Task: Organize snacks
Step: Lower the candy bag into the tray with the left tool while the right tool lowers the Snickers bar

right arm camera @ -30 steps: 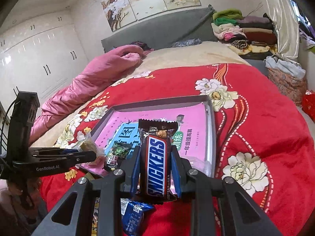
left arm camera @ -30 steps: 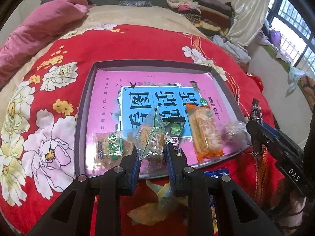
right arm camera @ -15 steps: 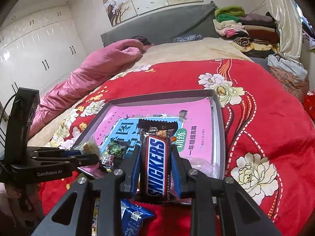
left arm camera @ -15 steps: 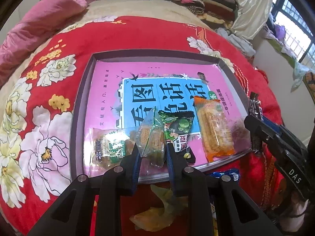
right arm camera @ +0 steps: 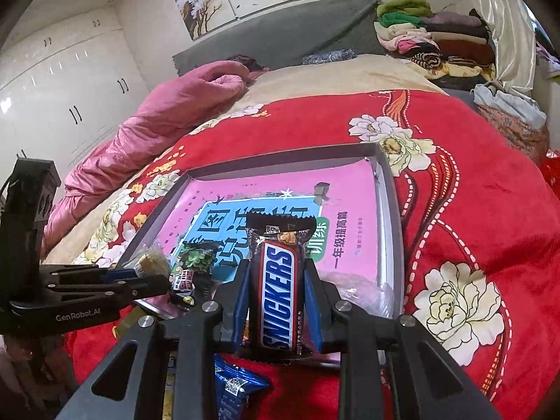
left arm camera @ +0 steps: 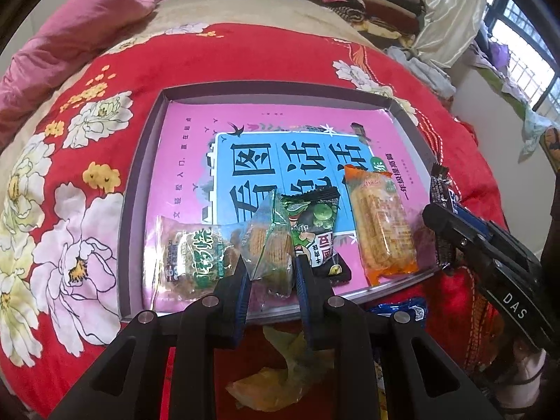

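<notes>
While the left tool [left arm camera: 271,273] grips a clear cracker packet [left arm camera: 269,241] over the tray's [left arm camera: 140,189] near edge, the right tool [right arm camera: 278,288] is clamped on a Snickers bar [right arm camera: 279,294] above the tray's near right corner. Three more snacks lie along that near edge on the pink book [left arm camera: 196,147]: a green-printed packet [left arm camera: 192,255], a dark pea packet [left arm camera: 316,224] partly hidden by the held one, and an orange packet [left arm camera: 381,227]. Before the tray on the red bedspread [left arm camera: 217,56], the tools partly hide a blue wrapper [right arm camera: 232,388] and a crumpled yellow wrapper [left arm camera: 280,374].
</notes>
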Available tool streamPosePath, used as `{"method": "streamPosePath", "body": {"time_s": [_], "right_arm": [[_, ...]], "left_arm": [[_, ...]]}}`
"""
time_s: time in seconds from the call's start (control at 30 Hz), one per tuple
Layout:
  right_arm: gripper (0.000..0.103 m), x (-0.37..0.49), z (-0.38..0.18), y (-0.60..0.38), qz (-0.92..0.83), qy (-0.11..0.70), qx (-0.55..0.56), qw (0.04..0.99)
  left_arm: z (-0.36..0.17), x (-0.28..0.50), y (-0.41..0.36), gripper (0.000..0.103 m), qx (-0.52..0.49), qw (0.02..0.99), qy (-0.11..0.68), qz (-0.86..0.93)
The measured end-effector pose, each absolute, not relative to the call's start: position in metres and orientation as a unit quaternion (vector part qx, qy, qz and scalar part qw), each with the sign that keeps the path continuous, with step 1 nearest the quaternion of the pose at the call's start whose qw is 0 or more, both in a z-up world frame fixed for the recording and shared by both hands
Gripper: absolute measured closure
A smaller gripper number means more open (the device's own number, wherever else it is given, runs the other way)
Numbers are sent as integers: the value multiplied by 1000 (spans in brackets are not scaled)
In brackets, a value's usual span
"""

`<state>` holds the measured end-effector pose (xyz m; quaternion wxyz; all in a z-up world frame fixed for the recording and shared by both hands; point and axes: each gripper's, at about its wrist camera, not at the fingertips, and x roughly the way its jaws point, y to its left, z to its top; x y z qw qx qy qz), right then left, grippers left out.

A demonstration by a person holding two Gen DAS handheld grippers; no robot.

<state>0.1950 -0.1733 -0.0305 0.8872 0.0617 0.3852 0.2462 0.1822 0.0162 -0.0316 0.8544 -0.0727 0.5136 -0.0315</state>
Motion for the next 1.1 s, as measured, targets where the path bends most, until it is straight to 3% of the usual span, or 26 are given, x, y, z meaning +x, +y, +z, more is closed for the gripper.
{"method": "streamPosePath", "body": {"time_s": [1.1], "right_arm": [[69, 195, -26, -178, 251, 381, 82, 886]], "left_arm": [[-23, 181, 18, 76, -62, 860, 506, -12]]}}
